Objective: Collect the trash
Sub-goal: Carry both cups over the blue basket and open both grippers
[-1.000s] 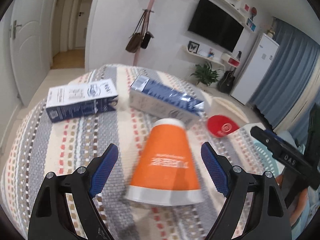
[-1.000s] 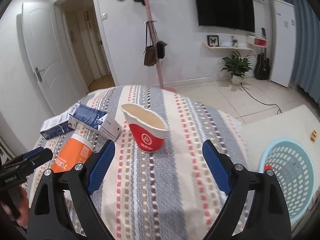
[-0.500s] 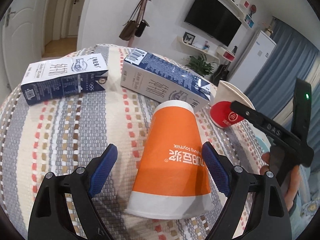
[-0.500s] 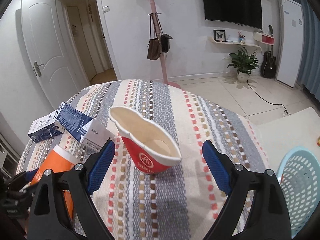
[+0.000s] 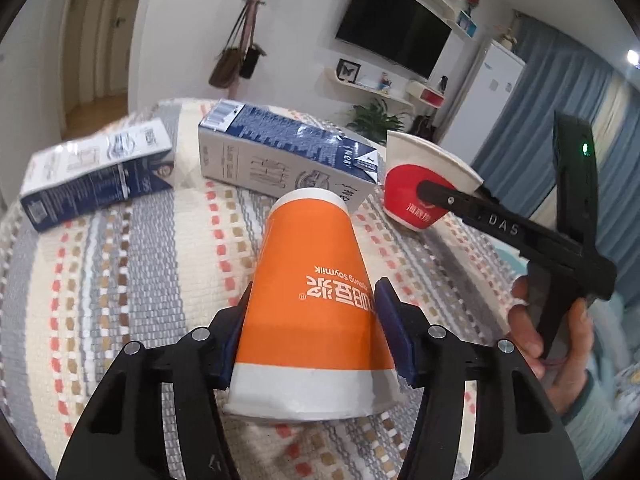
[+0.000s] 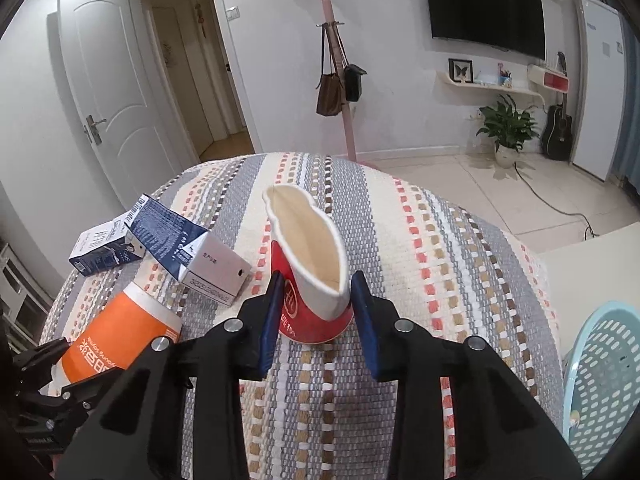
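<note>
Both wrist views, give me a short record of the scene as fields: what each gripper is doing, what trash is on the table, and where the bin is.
left gripper: shut on the orange cup, which stands upside down
right gripper: pads against the squashed red cup, which stands upright
other trash: two blue-and-white milk cartons lying on their sides
surface: table under a striped woven cloth
bin: light blue perforated basket beside the table, on the right gripper's side
</note>
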The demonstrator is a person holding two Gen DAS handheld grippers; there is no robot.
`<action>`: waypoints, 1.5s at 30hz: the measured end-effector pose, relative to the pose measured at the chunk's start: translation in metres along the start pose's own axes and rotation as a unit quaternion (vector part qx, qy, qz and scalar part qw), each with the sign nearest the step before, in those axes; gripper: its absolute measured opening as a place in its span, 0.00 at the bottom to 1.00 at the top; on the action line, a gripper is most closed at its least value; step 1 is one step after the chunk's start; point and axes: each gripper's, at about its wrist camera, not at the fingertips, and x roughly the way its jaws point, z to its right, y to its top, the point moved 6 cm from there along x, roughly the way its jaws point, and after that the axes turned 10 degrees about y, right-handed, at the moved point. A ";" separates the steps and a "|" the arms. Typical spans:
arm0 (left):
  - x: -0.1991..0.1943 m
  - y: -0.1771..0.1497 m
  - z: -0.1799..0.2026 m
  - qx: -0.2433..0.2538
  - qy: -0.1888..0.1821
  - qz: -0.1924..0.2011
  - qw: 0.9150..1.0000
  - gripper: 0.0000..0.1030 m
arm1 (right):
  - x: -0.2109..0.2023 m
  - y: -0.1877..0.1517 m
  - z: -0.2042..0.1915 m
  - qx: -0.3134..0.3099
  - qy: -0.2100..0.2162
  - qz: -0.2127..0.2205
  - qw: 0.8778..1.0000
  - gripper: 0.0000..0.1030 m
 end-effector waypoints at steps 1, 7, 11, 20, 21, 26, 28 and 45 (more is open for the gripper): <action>-0.002 -0.001 0.003 0.010 0.008 0.006 1.000 0.53 | -0.002 -0.001 -0.002 -0.004 -0.001 0.004 1.000 0.30; -0.016 0.003 0.011 0.015 0.015 0.037 0.999 0.51 | -0.021 -0.004 -0.001 -0.002 -0.017 0.027 1.000 0.30; -0.038 0.015 0.027 0.023 0.003 0.064 0.998 0.51 | -0.047 -0.006 0.002 0.005 -0.020 0.046 0.999 0.30; -0.065 0.050 0.106 0.067 -0.044 0.104 0.991 0.51 | -0.147 0.009 0.031 0.007 -0.070 0.115 0.991 0.29; -0.065 0.053 0.114 0.070 -0.049 0.106 0.991 0.51 | -0.157 0.009 0.039 0.008 -0.091 0.112 0.989 0.29; -0.060 0.068 0.171 0.091 -0.081 0.106 0.987 0.51 | -0.191 0.000 0.080 0.029 -0.160 0.103 0.981 0.29; -0.054 0.072 0.194 0.103 -0.091 0.105 0.985 0.52 | -0.202 -0.005 0.101 0.048 -0.178 0.102 0.978 0.29; 0.068 0.031 0.361 0.189 -0.157 -0.031 0.969 0.53 | -0.242 -0.102 0.277 0.231 -0.251 0.058 0.938 0.30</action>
